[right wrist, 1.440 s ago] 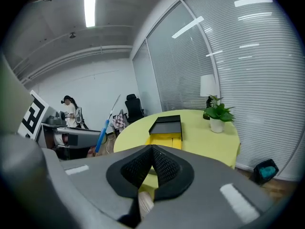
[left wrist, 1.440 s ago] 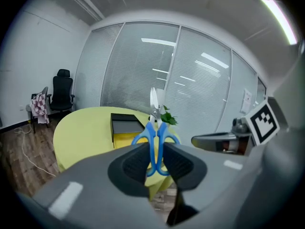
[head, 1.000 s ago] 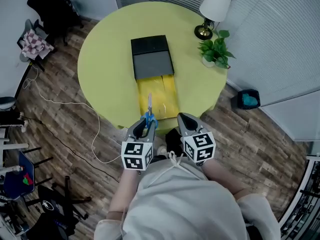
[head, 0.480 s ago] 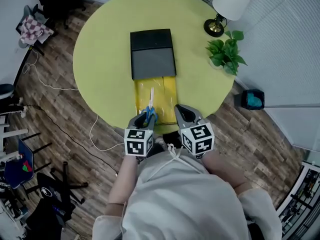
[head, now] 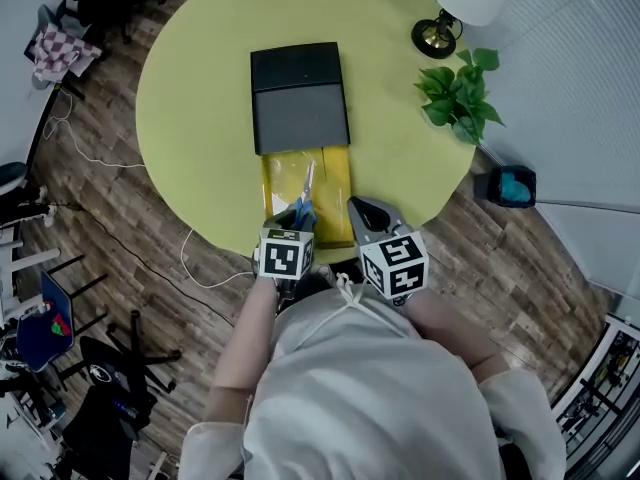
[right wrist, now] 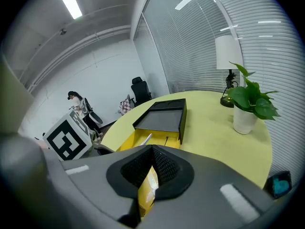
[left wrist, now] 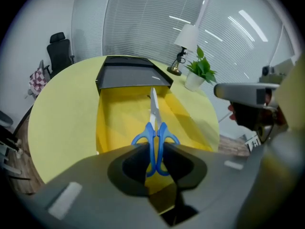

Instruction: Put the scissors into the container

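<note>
Head view: the container (head: 336,182), a yellow tray drawn out toward 6 o'clock from its dark cover (head: 299,96), lies on the round tabletop (head: 195,88). The scissors (head: 306,190) are over the tray's near half, blades toward 12 o'clock and blue handles toward 6. The left gripper (head: 293,214) is at the handles. The right gripper (head: 358,209) sits at 3 o'clock of it, at the tray's near edge.

Left gripper view: the fingers are pinching the blue handles. The long axis of the scissors (left wrist: 153,122) runs straight away from them, along the tray's length. The blades hang over the yellow floor (left wrist: 114,123); whether the tip touches it I cannot tell. This hand alone carries the scissors, so I judge the coming move to be a short drop and a release.

Right gripper view: the fingers are closed on the tray's yellow near wall (steadying it, by the look). The scissor blade (right wrist: 145,138) shows at 11 o'clock beyond them.
</note>
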